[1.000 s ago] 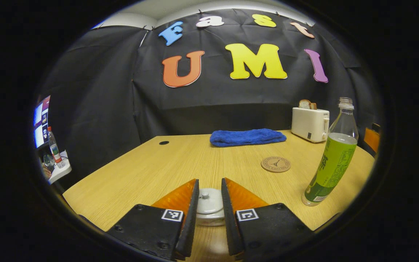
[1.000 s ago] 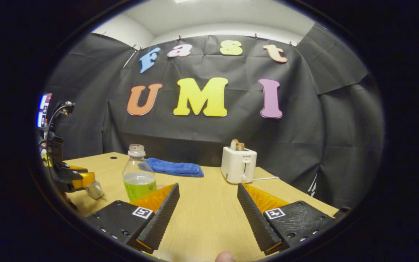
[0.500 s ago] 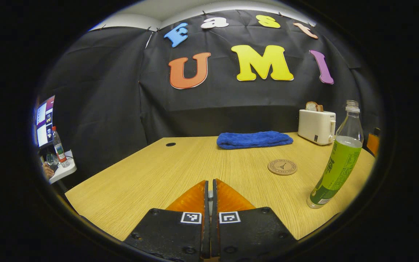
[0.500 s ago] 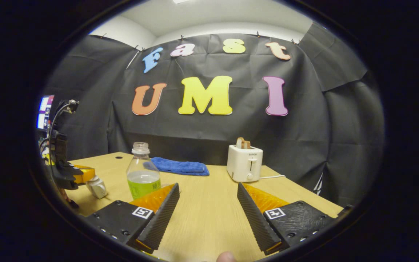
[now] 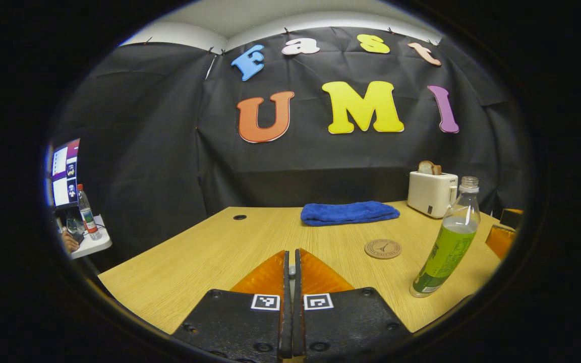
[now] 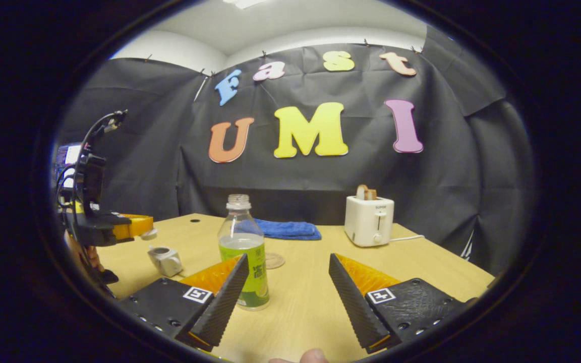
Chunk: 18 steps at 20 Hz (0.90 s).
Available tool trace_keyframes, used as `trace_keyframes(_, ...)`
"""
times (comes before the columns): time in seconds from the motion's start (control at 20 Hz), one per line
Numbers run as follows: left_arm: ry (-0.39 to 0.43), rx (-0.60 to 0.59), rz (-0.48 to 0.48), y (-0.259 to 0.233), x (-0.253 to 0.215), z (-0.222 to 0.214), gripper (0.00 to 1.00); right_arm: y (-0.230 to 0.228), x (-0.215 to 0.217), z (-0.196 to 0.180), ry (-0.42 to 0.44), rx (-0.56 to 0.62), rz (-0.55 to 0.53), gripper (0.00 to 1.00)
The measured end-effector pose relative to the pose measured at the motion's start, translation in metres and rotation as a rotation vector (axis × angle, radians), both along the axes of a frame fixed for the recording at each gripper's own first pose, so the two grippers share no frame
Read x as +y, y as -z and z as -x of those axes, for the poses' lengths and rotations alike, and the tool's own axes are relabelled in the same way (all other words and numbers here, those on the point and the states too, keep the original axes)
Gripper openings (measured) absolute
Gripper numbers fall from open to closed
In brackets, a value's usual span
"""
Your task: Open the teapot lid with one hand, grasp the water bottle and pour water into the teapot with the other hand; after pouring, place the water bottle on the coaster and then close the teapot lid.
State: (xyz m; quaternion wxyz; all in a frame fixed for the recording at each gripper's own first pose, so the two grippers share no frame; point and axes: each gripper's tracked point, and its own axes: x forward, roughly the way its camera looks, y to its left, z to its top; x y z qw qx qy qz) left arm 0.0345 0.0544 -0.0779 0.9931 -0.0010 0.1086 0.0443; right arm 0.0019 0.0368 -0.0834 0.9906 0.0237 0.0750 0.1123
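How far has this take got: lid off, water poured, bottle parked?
The lid is off, pinched in the left gripper above the open teapot. The right gripper is open beside the bottle, which stands ungrasped on the table. Left: grasp, pour, set it on the coaster, close the lid.

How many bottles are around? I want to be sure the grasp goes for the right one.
2: the uncapped water bottle stands on the table near the coaster; a capped bottle stands on the side shelf. Others may be hidden.
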Motion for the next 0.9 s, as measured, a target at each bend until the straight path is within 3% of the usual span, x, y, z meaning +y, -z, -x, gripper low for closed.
trace_keyframes(0.45,0.028,-0.018,-0.013,-0.014,-0.006,0.024,0.03,0.04,0.047,-0.012,-0.07,0.092,0.021,0.95)
trace_keyframes(0.9,0.026,-0.021,-0.008,-0.017,0.003,0.03,0.03,0.052,0.07,-0.04,-0.036,0.144,-0.036,0.94)
